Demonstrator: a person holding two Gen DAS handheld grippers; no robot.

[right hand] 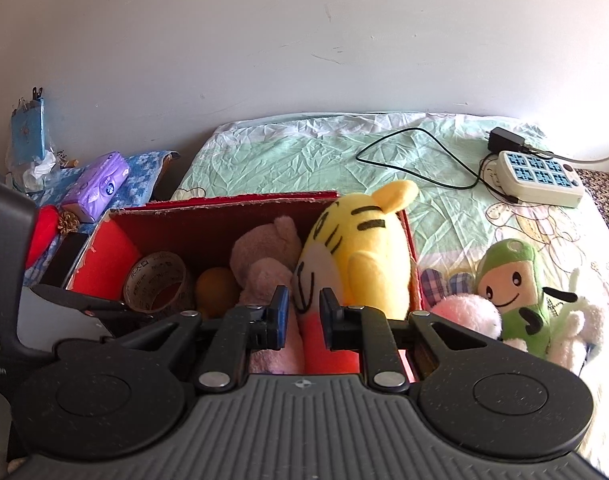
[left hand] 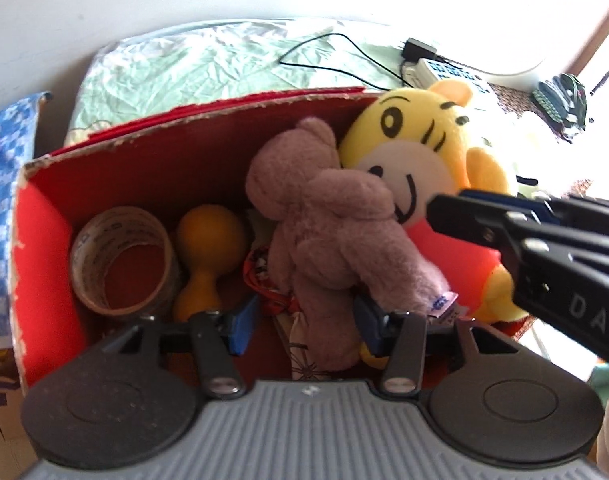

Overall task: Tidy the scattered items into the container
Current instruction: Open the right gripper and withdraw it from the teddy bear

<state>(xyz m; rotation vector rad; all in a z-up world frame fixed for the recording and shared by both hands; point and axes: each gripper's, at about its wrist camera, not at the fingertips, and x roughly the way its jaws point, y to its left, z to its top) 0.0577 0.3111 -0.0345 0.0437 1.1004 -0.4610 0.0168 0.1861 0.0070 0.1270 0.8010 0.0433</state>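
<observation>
We count four things in the red box: one tape roll at left, one orange gourd toy, one brown bear and one yellow tiger plush at right. Our left gripper is spread around the bear's legs. Our right gripper is parted at the tiger. Outside, right of the box, lie one green plush, one pink plush and one white plush

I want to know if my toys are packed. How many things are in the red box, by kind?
Plush toys: 2, the brown teddy bear and the yellow tiger.
Tape rolls: 1, the tape roll.
Orange gourd toys: 1, the orange gourd.
Total: 4 clearly visible in the red box; some smaller bits underneath are unclear.
</observation>
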